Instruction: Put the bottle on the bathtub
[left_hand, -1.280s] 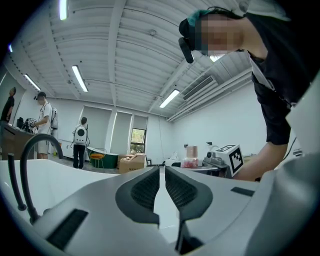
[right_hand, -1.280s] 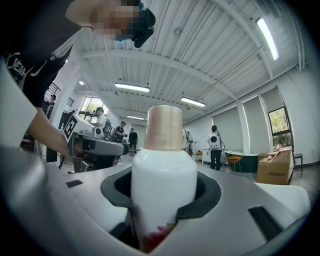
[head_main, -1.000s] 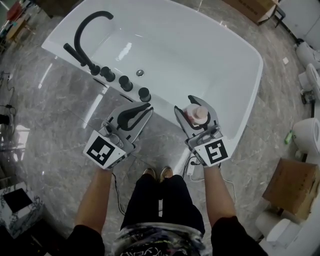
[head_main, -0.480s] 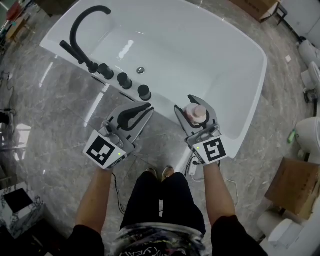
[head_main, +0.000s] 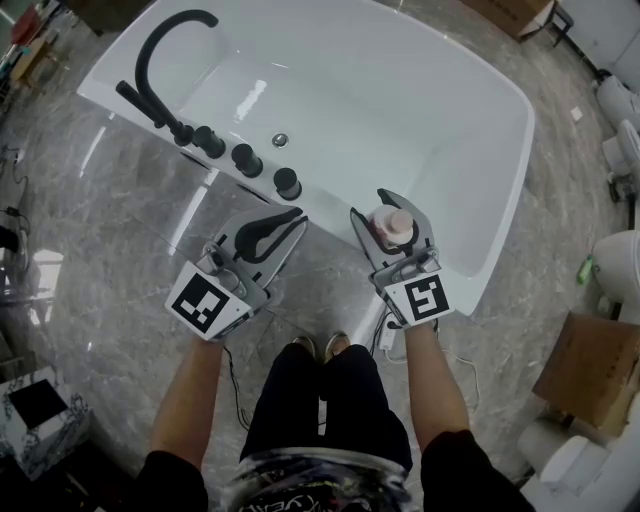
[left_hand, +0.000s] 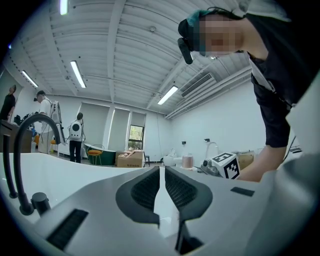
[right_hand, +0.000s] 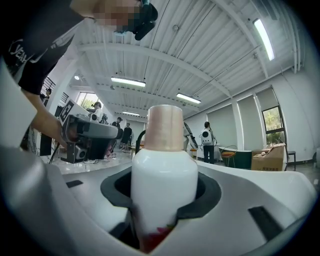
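A white bottle with a pale pink cap stands upright between the jaws of my right gripper, which is shut on it. In the head view the bottle is held above the near rim of the white bathtub. My left gripper hovers over the grey floor just short of the tub's near rim, its jaws shut with nothing between them; its dark pads nearly meet in the left gripper view.
A black curved tap and several black knobs line the tub's near-left rim. Grey marble floor surrounds the tub. Toilets and a cardboard box stand at the right. The person's feet are below the grippers.
The view has shifted slightly, with the tub sitting a little higher in frame. Both grippers keep their positions and the bottle stays held.
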